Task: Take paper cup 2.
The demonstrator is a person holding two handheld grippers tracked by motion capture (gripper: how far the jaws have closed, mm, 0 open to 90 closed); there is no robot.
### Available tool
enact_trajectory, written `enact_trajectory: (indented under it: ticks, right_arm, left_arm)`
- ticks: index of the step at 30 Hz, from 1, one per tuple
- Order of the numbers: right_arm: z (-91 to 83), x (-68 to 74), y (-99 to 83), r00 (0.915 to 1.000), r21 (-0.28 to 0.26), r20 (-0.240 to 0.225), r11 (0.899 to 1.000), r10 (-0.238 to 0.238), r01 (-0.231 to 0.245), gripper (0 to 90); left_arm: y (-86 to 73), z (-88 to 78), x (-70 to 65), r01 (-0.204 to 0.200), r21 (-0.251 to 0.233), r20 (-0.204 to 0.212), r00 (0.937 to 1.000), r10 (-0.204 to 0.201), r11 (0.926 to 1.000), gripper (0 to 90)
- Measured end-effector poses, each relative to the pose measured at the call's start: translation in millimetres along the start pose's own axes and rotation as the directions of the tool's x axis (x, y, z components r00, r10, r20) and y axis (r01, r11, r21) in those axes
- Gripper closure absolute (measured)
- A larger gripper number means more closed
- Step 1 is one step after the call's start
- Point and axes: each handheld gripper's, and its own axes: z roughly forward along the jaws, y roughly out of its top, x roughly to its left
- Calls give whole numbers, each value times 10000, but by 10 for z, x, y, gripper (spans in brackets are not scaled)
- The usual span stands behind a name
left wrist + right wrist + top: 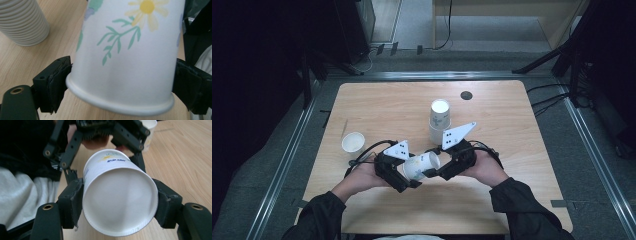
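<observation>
Near the table's (377, 100) six o'clock edge, the right gripper (120, 207) is clamping the flowered paper cup's (421, 165) base while the left gripper (120, 82) is standing open around its rim; stacking it on the cup stack (439, 120) at twelve o'clock is probably remaining.

Three paper cups (421, 166), one stack (439, 122)

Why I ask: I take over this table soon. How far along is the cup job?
Done: one single cup stands upright on the table, apart from the stack of cups. In hand: a flowered cup held sideways, with the right gripper clamped on its base and the left gripper flanking its rim, its grip unclear. Left: probably setting this cup down. The stack still holds more.
</observation>
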Motion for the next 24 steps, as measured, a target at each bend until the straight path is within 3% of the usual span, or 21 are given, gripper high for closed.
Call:
enact_trajectory:
  ticks: [7,14,24]
  right_arm:
    - [21,18,70,9980,-417,-624,9991,37,-63,337]
    - [0,13,73,9966,-579,-800,9980,194,-241,338]
    - [28,19,67,9970,-392,-751,9989,210,-240,341]
  left_arm:
    - [-19,-33,-40,42,-490,152,9999,-35,9988,125]
    - [-35,-114,-30,3,-1128,492,9988,53,9936,203]
    - [-39,-105,-25,-68,-721,450,9989,101,9974,235]
